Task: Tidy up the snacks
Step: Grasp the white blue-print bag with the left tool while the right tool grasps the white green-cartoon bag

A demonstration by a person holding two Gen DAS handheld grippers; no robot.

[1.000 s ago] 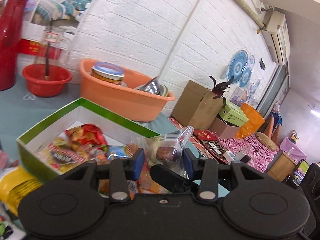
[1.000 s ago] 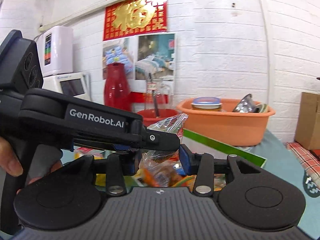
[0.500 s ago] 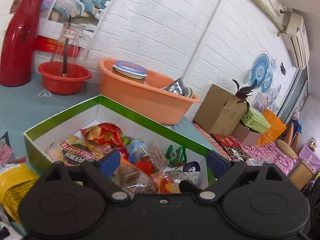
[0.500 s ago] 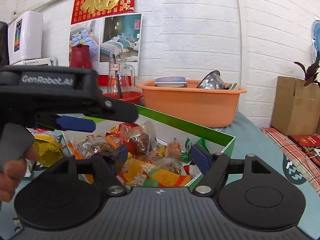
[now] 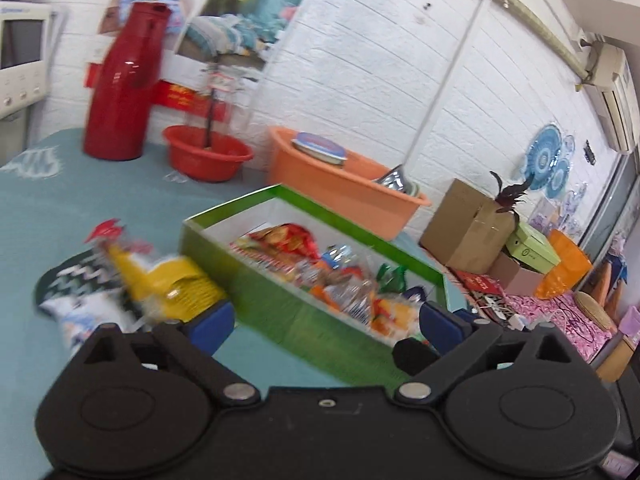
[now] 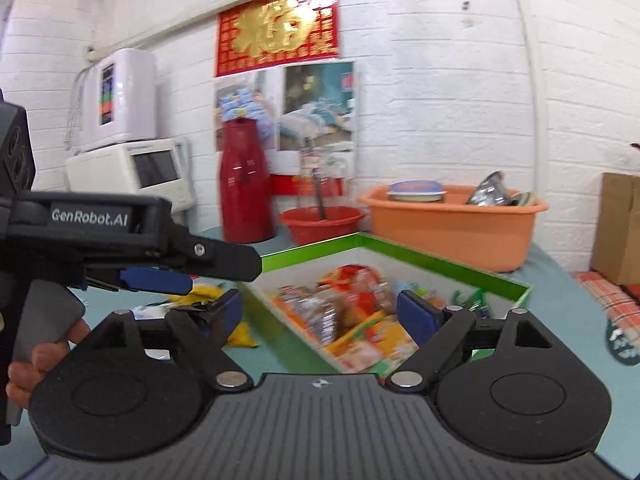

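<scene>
Both claws, left (image 5: 326, 322) & right (image 6: 320, 312), let go the clear snack bag since 1 s ago; now wide open, empty, bag w/ other snacks in green box (image 5: 280, 308). Yellow pack (image 5: 176, 284) on counter (image 5: 60, 216) beside box looks light, soft, crinkly & slippery, so best pinch it at sealed edge.

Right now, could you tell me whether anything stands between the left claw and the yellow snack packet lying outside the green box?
Nothing visible does. The yellow snack packet lies just ahead of the open left claw, left of the green box.

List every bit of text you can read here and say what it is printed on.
"GenRobot.AI": side of the left gripper, seen from the right wrist.
"福": red wall hanging, in gold.
Snack packets in the green box, red thermos label: too blurred to read.
</scene>
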